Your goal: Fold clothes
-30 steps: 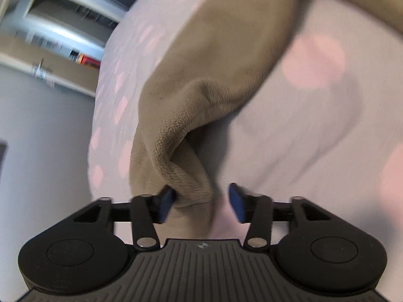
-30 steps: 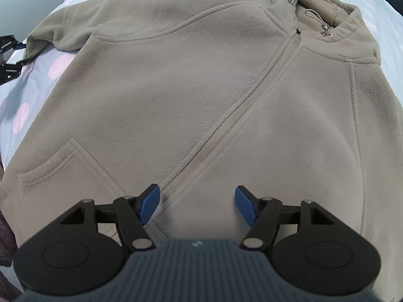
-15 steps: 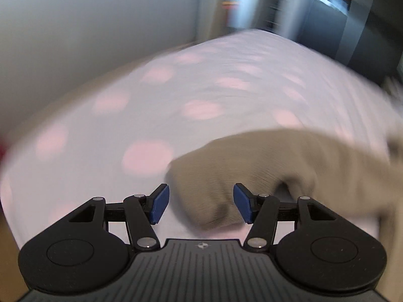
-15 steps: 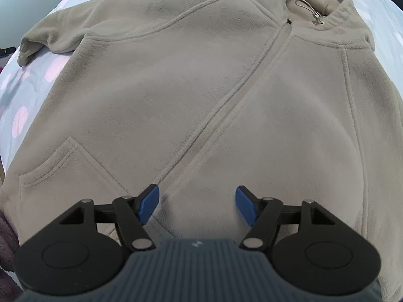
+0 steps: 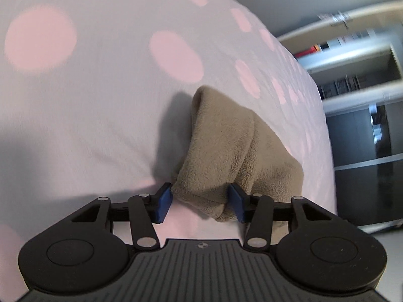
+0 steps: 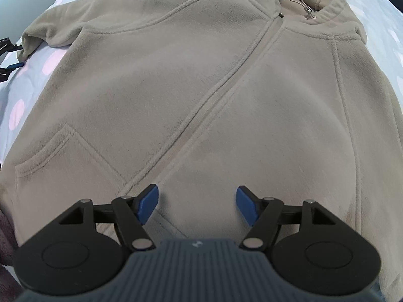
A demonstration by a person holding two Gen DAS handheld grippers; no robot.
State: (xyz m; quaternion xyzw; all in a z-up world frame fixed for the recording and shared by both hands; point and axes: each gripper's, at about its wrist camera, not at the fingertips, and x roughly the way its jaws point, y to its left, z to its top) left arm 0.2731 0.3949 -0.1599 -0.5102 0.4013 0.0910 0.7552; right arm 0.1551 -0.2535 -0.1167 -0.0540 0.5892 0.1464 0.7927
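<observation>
Your left gripper (image 5: 200, 206) now sits at the sleeve cuff (image 5: 226, 156) of the fleece jacket (image 6: 201, 88), its jaws apart with the cuff end between them. The right blue pad (image 5: 236, 205) touches the fabric; the left pad stands just beside it. Nothing is clamped yet.

Change since one second ago: the left gripper has swung away from the sleeve, then returned to it from a new angle. The cuff now points away from you across the polka-dot sheet (image 5: 88, 100), with the shelving unit (image 5: 357, 58) at the far right. Judgement: this is a re-approach for a fresh grip, so the sleeve fold has not started. Close on the cuff before lifting.

Your right gripper (image 6: 197, 205) hovers over the lower front of the jacket, jaws wide apart and holding nothing. It has barely shifted over the last second, only edging slightly closer.

The jacket lies flat, front up, on the sheet, with the zipper (image 6: 214, 93) running diagonally from near left to the collar (image 6: 309, 2) at the far right. The left pocket (image 6: 63, 156) shows at near left.

Markings: no brand, label or readable writing appears on the garment. A small emblem on each gripper body is too small to read.
</observation>
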